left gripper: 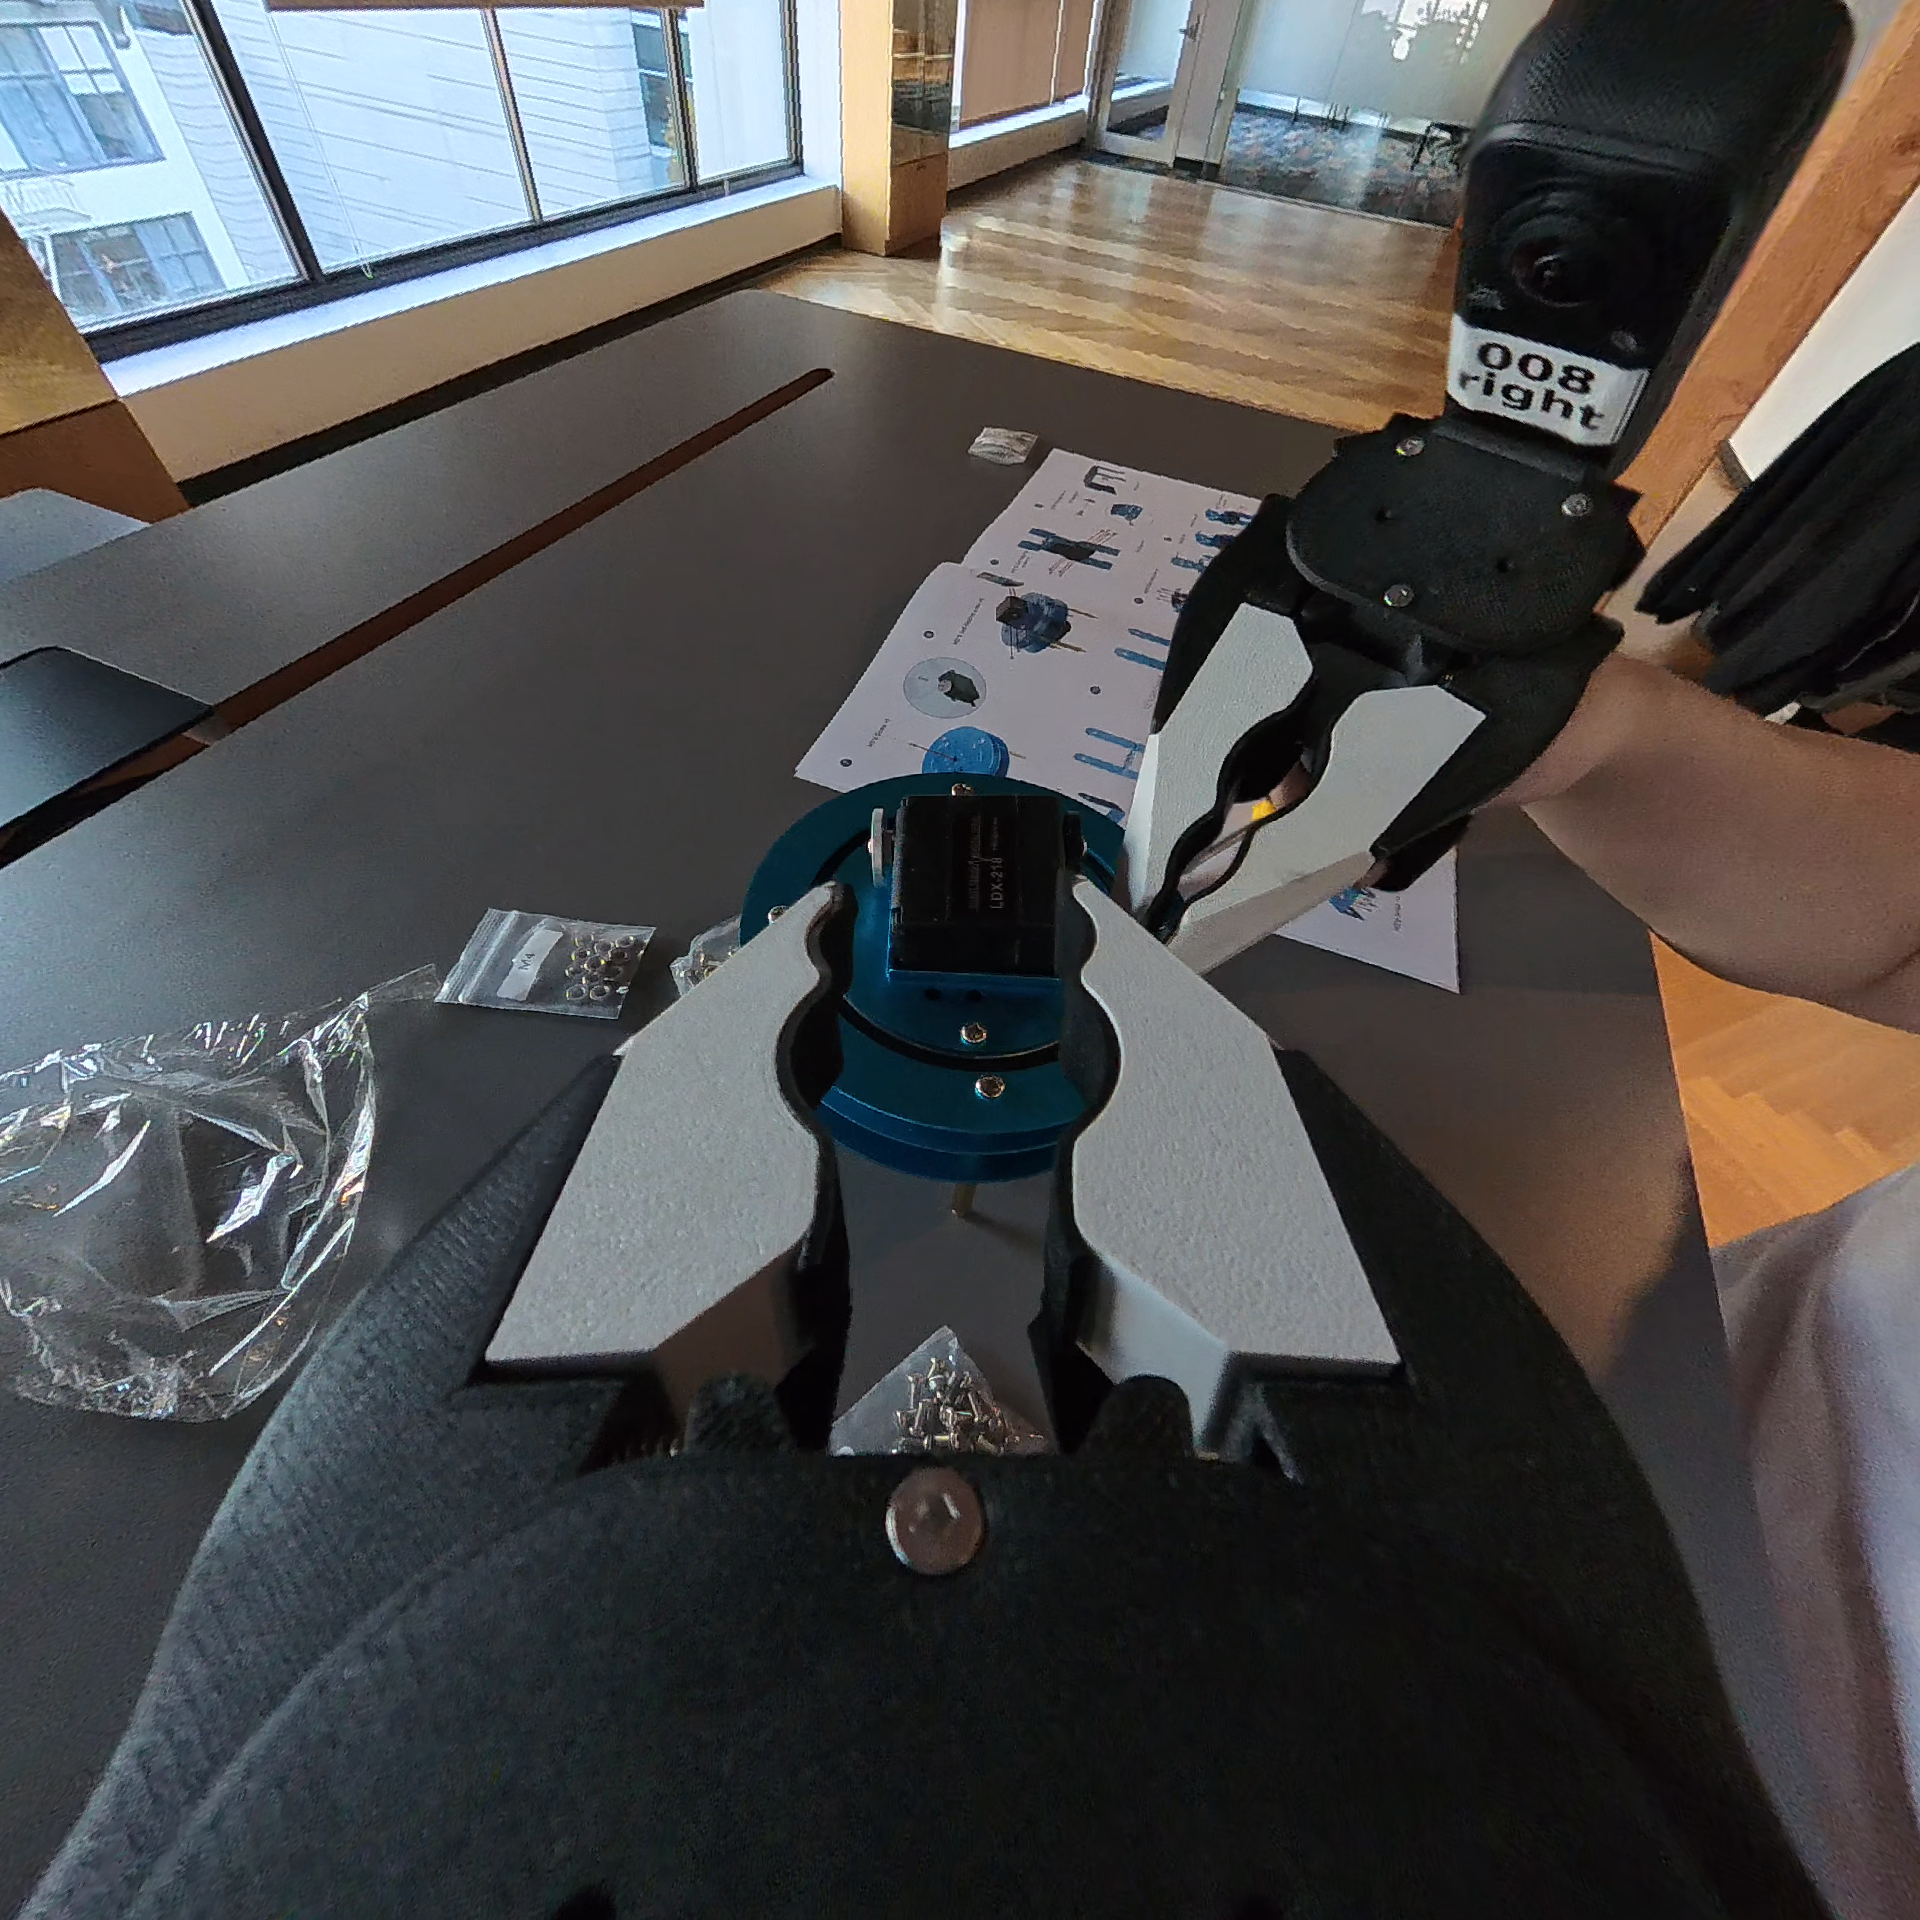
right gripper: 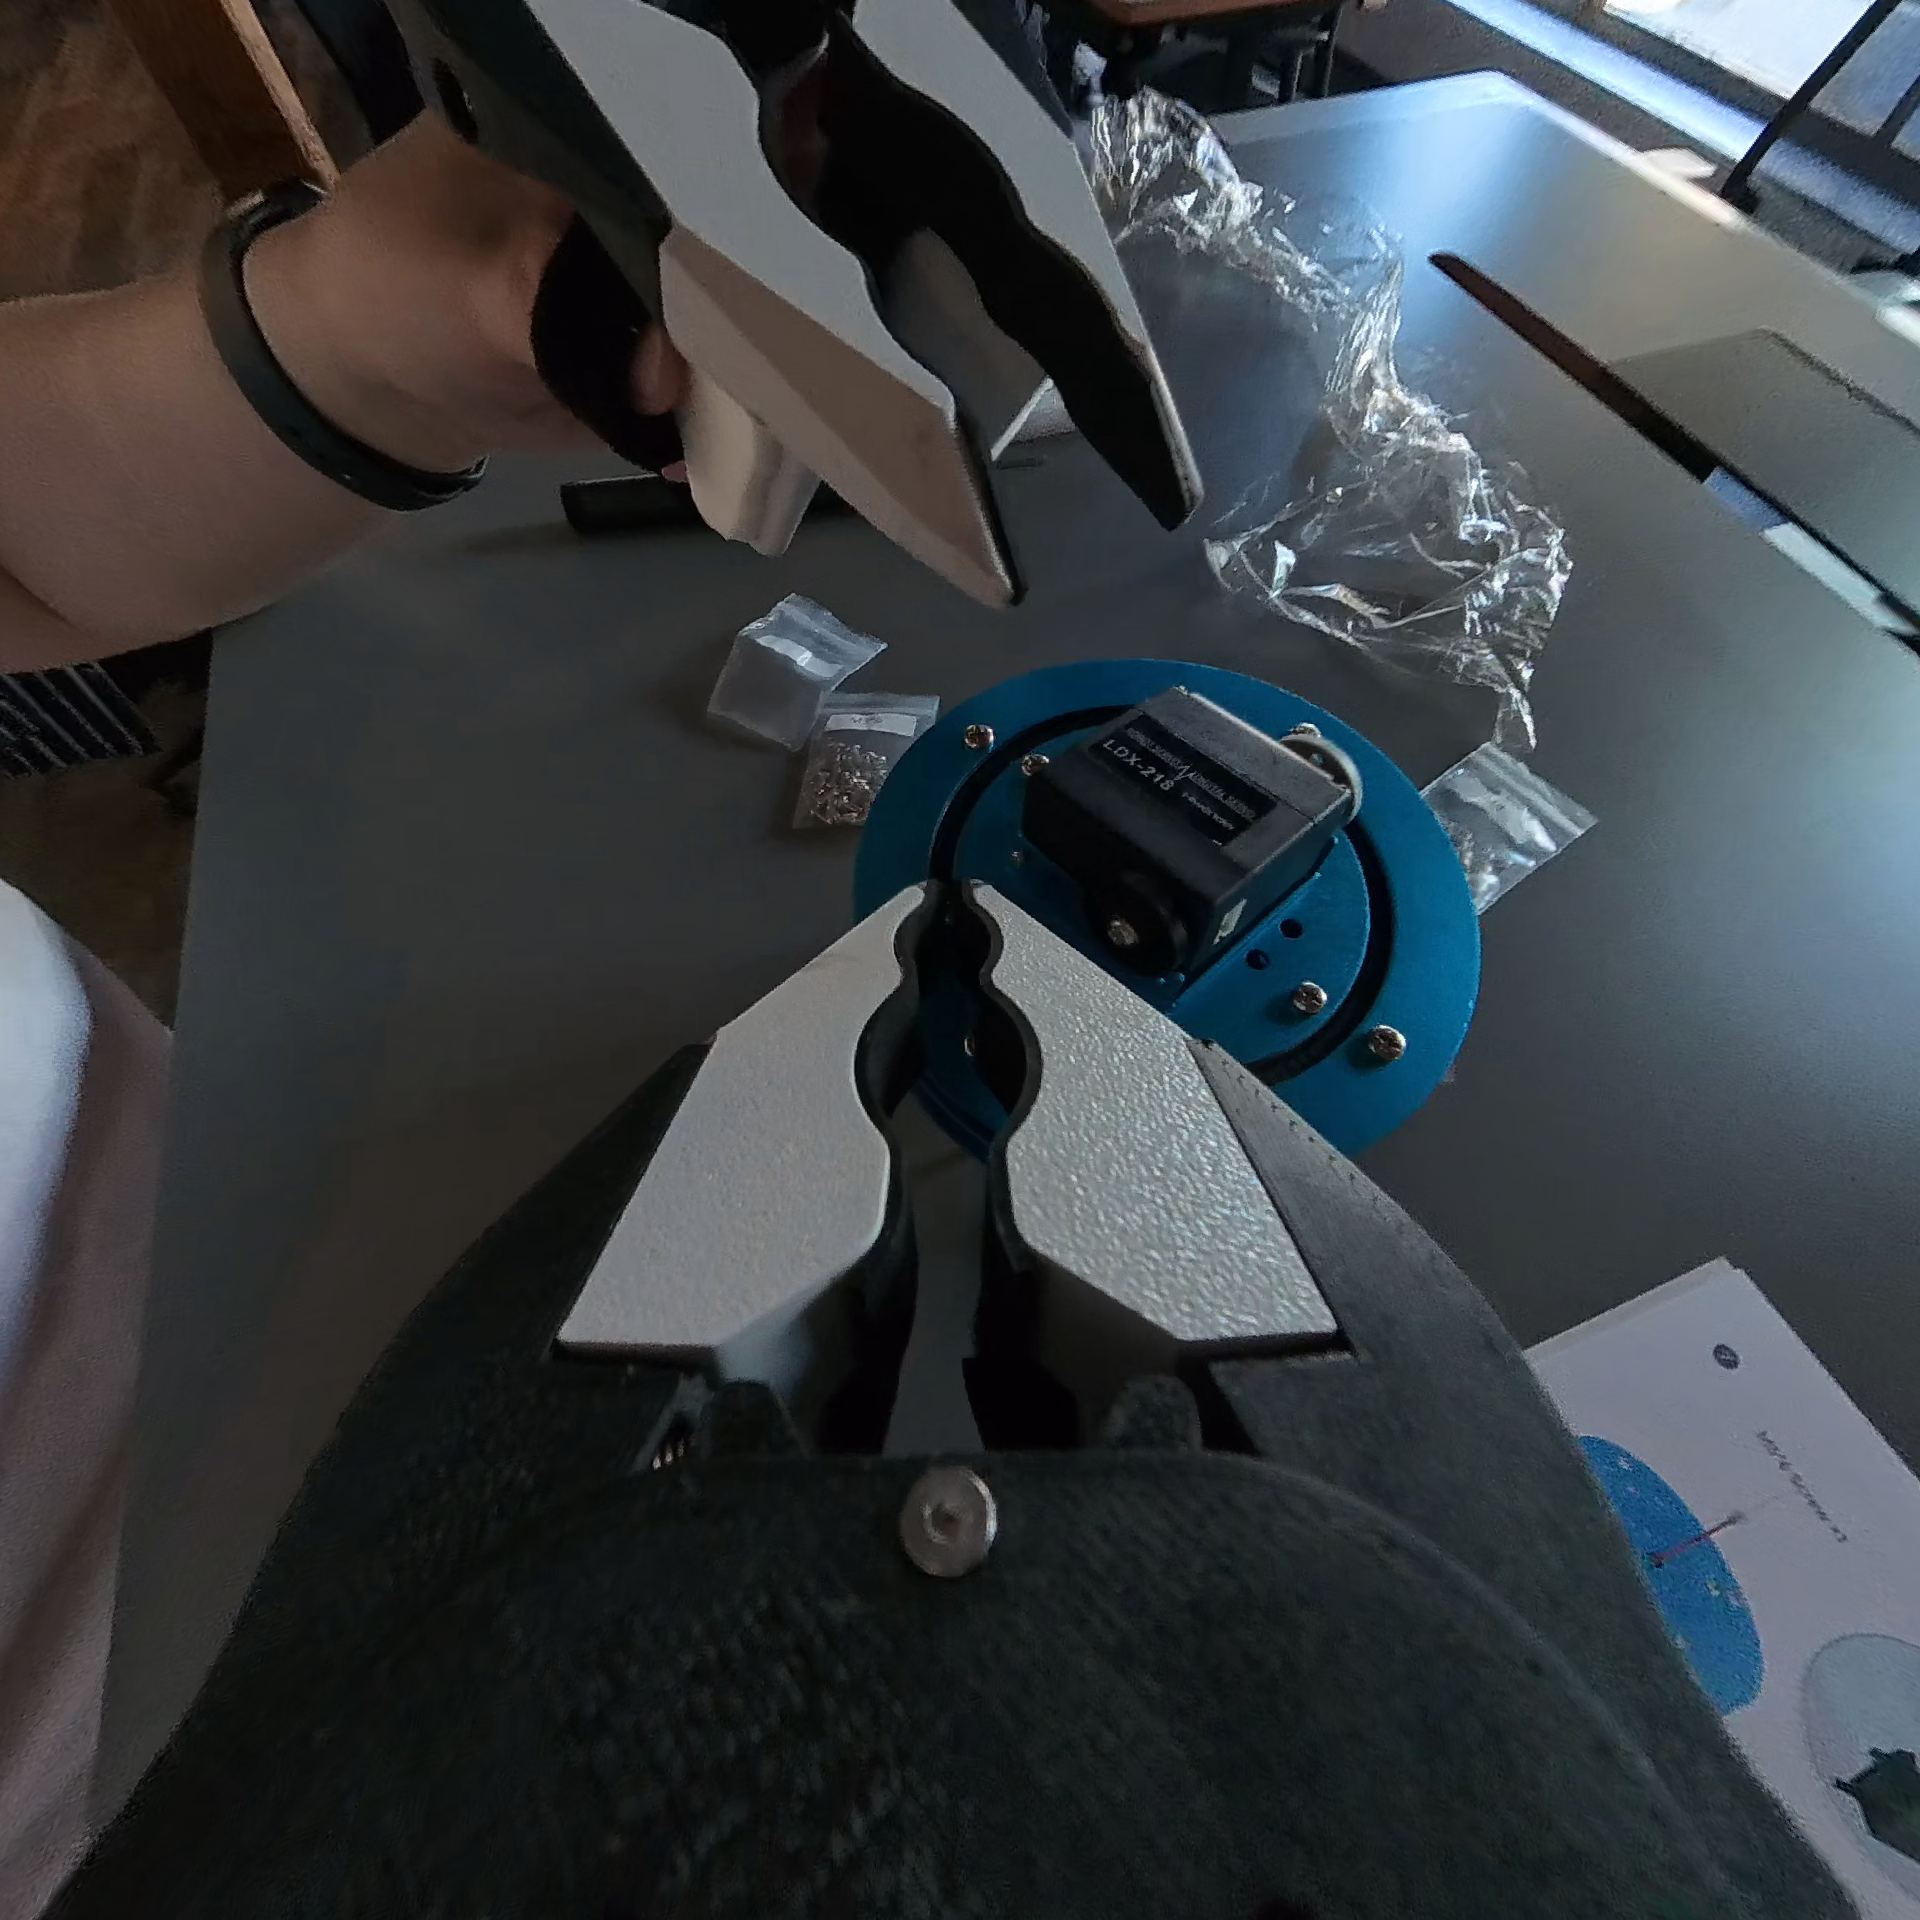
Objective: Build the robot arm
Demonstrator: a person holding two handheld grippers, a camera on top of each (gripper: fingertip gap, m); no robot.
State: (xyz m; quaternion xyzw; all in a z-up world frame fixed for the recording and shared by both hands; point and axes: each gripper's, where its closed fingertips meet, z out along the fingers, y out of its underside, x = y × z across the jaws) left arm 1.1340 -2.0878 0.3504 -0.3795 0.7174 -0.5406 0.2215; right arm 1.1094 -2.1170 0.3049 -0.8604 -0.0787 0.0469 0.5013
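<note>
A blue round base (left gripper: 935,1122) with a black servo block (left gripper: 977,883) mounted on it stands on the dark table. My left gripper (left gripper: 956,914) is open, and its white fingers frame the servo from above. In the right wrist view the left gripper (right gripper: 1086,540) hovers above the table, clear of the base (right gripper: 1403,904) and servo (right gripper: 1174,810). My right gripper (right gripper: 943,899) is shut on a slim tool with a yellow part, mostly hidden between the pads. Its tips touch the near edge of the blue base, also seen in the left wrist view (left gripper: 1169,930).
Small zip bags of screws and nuts (left gripper: 561,956) (right gripper: 842,769) lie beside the base. Crumpled clear plastic (left gripper: 177,1174) (right gripper: 1371,468) lies on one side and printed instruction sheets (left gripper: 1039,644) (right gripper: 1766,1558) on the other. A person's forearm (left gripper: 1714,831) reaches over the table edge. About 6 cm separates my left fingertips from my right.
</note>
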